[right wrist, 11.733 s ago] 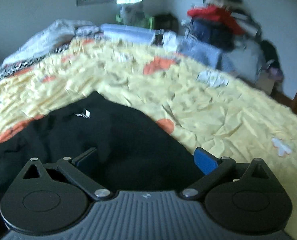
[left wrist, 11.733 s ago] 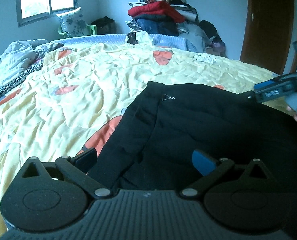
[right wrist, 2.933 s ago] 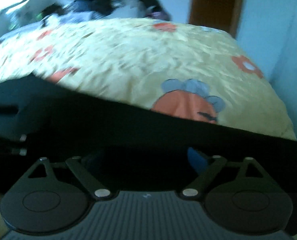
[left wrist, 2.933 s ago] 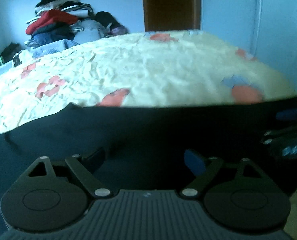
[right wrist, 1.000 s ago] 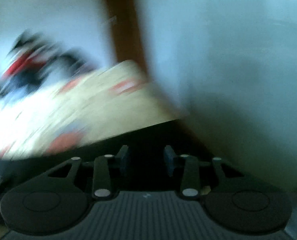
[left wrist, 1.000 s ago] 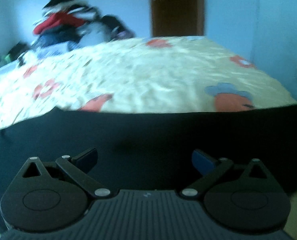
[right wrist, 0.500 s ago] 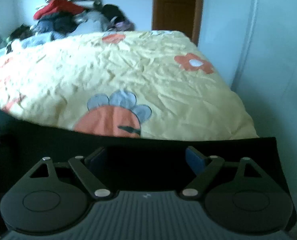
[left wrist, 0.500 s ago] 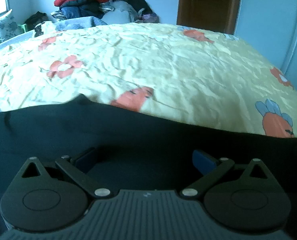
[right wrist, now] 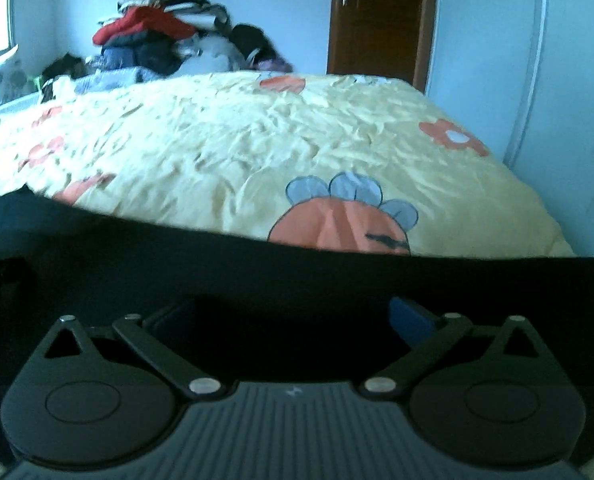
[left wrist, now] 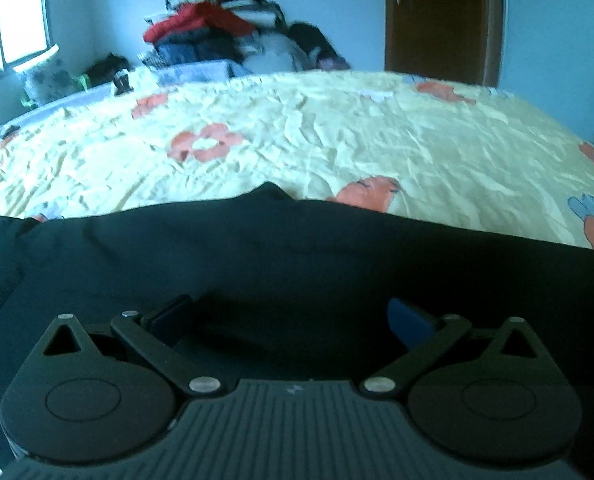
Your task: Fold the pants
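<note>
Only on the right, pants [right wrist: 297, 280] hem shows; both grippers' fingers [left wrist: 411, 322] spread

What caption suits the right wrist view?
Open right gripper over black pants spread on a yellow flowered bedspread.

Both wrist cameras sit low and close over the black pants [left wrist: 297, 248] at the near edge of the bed [left wrist: 337, 140] (each angled slightly downward). Both face the far clothes pile [right wrist: 157, 36] and brown door [right wrist: 377, 16], shared by both views.
</note>
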{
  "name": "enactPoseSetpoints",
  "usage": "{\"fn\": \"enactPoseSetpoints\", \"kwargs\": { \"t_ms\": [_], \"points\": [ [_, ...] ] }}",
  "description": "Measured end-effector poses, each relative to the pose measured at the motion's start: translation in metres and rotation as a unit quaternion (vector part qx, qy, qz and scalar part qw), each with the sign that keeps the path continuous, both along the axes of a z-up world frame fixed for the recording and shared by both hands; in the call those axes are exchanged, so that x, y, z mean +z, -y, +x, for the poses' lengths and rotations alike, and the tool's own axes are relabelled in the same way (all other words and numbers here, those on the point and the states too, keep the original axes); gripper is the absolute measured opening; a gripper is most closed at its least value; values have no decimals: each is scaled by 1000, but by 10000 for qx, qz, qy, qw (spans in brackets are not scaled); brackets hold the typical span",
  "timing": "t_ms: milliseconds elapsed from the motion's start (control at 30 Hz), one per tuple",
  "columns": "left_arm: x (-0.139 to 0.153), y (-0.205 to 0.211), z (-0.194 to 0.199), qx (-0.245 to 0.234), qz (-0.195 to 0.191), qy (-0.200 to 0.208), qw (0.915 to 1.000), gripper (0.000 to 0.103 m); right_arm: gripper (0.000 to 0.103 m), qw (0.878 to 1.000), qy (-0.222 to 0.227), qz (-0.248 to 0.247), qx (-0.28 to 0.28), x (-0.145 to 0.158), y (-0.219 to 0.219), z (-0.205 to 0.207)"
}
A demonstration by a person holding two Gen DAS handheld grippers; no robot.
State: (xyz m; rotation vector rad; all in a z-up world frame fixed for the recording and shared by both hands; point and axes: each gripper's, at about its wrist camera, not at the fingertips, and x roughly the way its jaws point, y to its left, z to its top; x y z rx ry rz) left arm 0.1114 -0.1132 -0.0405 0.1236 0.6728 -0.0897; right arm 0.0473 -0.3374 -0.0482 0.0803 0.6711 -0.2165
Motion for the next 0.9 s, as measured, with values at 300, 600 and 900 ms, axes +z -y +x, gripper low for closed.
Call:
{"fn": "enactPoseSetpoints", "kwargs": {
  "t_ms": [300, 600, 900],
  "points": [
    [8, 24, -32, -772, -424, -424, 9952, 103, 103, 9992, -144, -379, -36, 12, -3, -34],
    [-4, 74, -35, -682, -267, -26, 9973, 103, 103, 9994, -355, 55, 31, 6, 30, -12],
    [-6, 64, -43, -664, -410, 43, 9969, 103, 103, 9998, -209, 76, -17, 8, 32, -28]
  ]
}}
